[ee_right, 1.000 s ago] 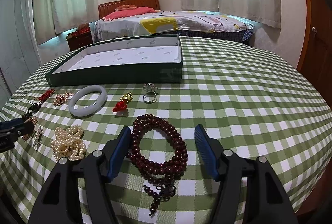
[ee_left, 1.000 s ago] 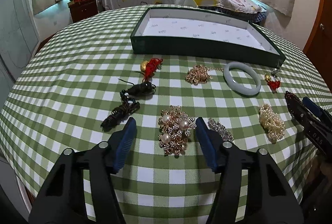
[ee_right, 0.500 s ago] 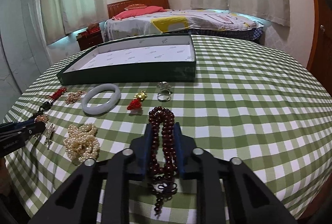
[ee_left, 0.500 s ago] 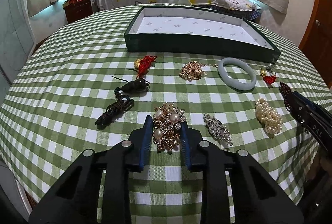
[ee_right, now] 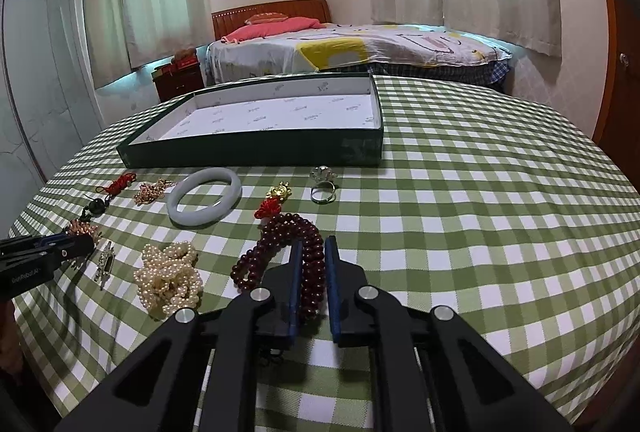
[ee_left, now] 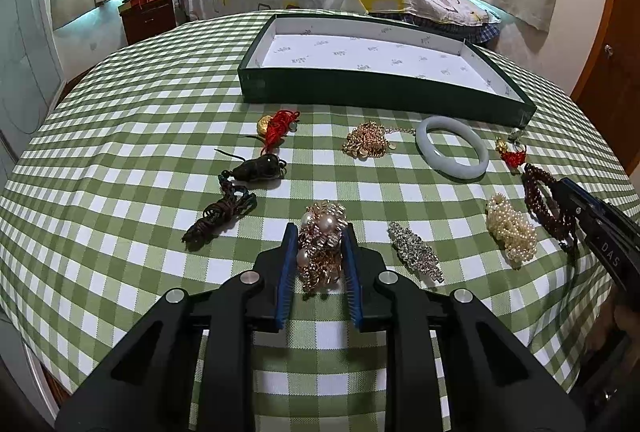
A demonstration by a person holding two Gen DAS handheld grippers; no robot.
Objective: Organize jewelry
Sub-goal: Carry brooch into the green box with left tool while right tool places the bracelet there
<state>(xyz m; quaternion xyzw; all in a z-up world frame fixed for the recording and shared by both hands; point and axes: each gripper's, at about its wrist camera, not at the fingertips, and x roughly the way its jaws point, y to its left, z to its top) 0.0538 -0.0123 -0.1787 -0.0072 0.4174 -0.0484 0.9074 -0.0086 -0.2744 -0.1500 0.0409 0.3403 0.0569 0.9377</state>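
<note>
While both grippers grip jewelry, tray (ee_left: pixel 372 92) empty

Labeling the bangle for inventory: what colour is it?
Pale, milky greenish-white bangle, like jade; clearest in the left wrist view.

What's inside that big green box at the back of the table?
Inside the green box only white printed paper lining shows; no jewelry lies on the visible floor. Its near wall hides the strip of floor just behind it.
</note>
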